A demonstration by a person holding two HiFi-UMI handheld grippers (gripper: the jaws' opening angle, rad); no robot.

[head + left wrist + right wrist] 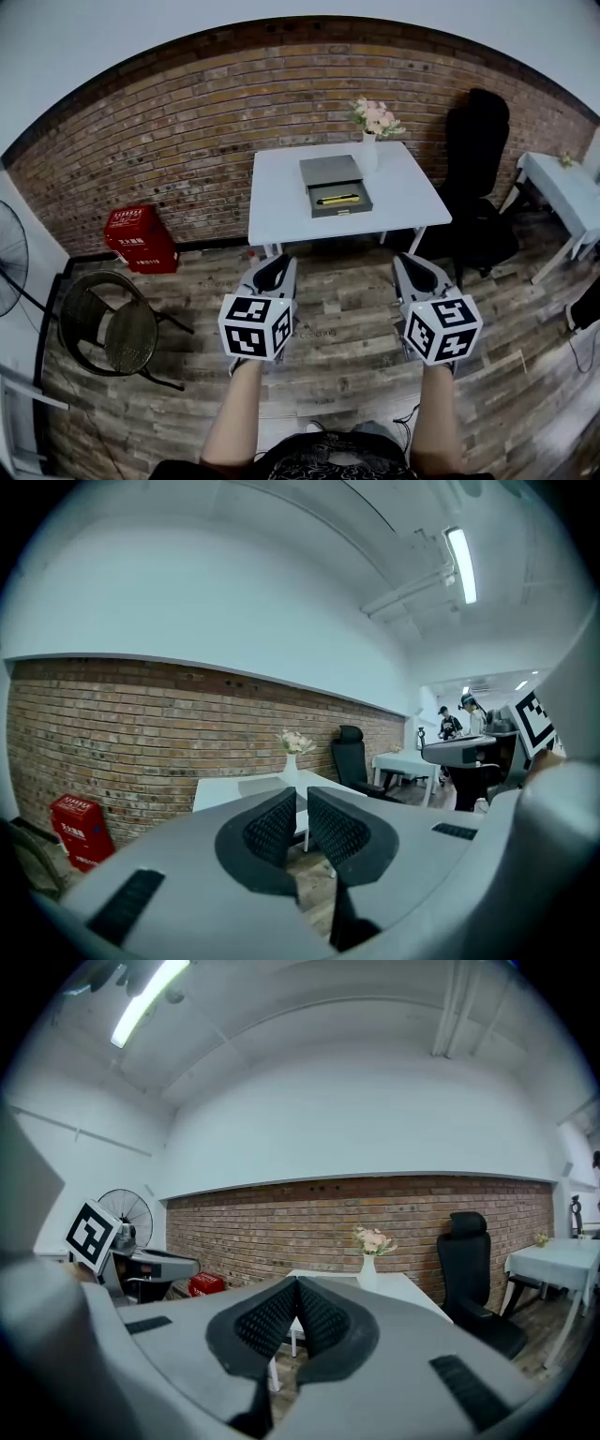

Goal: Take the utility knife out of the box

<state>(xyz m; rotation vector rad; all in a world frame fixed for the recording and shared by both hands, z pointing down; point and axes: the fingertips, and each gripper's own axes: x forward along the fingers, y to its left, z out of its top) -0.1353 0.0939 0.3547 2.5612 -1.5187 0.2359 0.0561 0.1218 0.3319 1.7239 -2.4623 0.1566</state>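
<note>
A grey box (336, 186) lies open on the white table (281, 202) ahead, its lid folded back toward the wall. The yellow utility knife (338, 199) rests in the box's tray. Both grippers are held over the wooden floor, well short of the table and level with each other. My left gripper (278, 262) is shut with nothing between its pads (272, 829). My right gripper (411, 262) is shut and empty too, its pads (323, 1316) meeting at the tips. Both gripper views face the table (220, 794) from a distance.
A white vase of flowers (371, 139) stands at the table's back right. A black office chair (478, 178) and a second white table (562, 192) are to the right. A red box (139, 239), a black wire chair (117, 328) and a fan (9, 258) are to the left. People (452, 722) stand far off.
</note>
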